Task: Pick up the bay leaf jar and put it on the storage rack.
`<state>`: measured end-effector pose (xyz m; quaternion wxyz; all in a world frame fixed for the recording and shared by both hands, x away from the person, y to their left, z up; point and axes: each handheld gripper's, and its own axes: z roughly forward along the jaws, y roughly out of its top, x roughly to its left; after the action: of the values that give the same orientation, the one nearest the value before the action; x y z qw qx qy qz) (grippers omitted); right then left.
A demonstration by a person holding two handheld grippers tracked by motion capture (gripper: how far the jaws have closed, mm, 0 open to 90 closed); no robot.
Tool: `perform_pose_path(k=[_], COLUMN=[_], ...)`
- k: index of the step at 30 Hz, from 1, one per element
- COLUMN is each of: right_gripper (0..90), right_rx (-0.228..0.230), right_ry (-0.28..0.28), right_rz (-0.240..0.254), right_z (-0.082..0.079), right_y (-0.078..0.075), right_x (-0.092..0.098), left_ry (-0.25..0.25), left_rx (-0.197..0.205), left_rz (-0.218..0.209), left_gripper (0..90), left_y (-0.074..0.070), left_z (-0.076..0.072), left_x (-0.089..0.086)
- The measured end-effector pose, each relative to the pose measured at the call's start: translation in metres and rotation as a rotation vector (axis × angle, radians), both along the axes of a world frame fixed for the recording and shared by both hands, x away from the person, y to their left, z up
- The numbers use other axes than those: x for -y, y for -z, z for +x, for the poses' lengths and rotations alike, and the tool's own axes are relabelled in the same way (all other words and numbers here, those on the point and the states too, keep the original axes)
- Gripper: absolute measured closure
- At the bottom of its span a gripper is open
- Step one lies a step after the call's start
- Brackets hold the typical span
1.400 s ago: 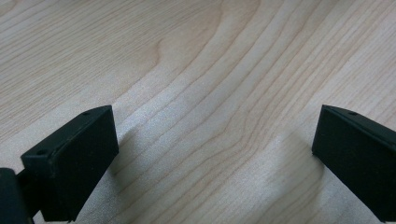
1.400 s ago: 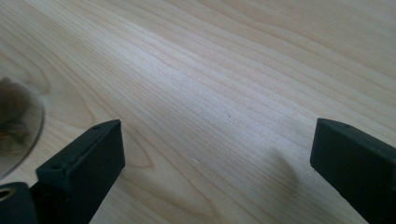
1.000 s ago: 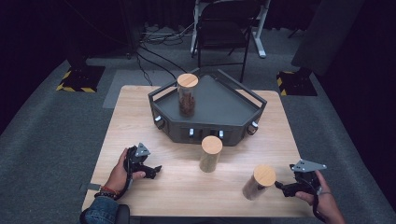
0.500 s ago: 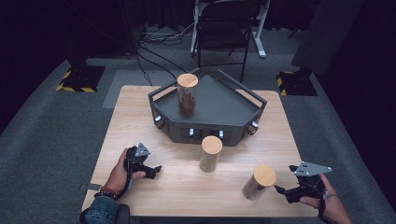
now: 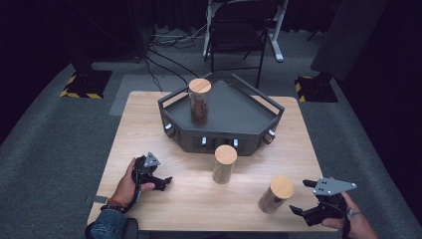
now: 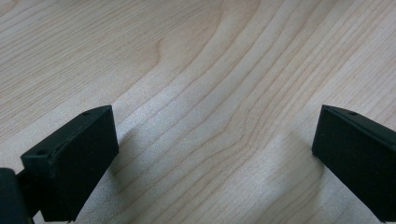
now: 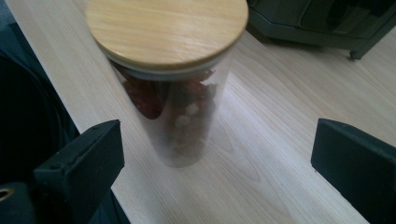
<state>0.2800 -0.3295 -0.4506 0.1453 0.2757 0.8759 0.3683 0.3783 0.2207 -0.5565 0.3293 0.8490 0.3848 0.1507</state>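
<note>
1. Right tongs (image 5: 301,213) sit at the worktop's (image 5: 149,119) front-right corner, jaws wide apart, nothing between them; they point at the nearest jar (image 5: 275,194).
2. That jar stands upright near the front edge, just left of the right tongs, not touching them. Right gripper view: wooden lid (image 7: 166,29), glass body w/ reddish-brown contents; jar is ahead of the jaws, not yet between them.
3. Left tongs (image 5: 160,182) rest low on the worktop at front-left, jaws apart; left gripper view has bare wood grain between them.
4. Second jar (image 5: 224,164) stands mid-worktop, just in front of the dark tray (image 5: 234,107).
5. Third jar (image 5: 199,100) stands upright on the tray, left side.
</note>
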Motion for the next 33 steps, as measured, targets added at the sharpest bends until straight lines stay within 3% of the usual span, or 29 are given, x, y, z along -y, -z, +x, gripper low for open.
perform_pose_path(k=[9,13,22,25,33], right_gripper=[2.4,2.1,2.1,2.0,2.0], right_rx=[0.018,0.022,0.027,0.031,0.029], right_ry=[0.007,0.0,-0.007,-0.017,-0.026], right_rz=[0.024,0.059,0.053,0.079,0.057], right_z=[-0.004,-0.003,0.001,0.002,0.01], right_y=[-0.01,-0.015,-0.025,-0.032,-0.038], right_x=[-0.013,-0.014,-0.027,-0.029,-0.043], left_ry=[0.0,0.0,-0.002,-0.005,-0.006], left_rx=[0.0,0.0,0.0,0.001,0.001], left_rz=[0.0,0.0,0.0,-0.001,-0.001], left_gripper=[0.1,0.1,0.1,0.2,0.2], left_y=[0.0,0.0,0.0,0.0,0.0], left_z=[0.0,0.0,0.0,-0.001,-0.001], left_x=[0.0,0.0,0.0,0.0,0.0])
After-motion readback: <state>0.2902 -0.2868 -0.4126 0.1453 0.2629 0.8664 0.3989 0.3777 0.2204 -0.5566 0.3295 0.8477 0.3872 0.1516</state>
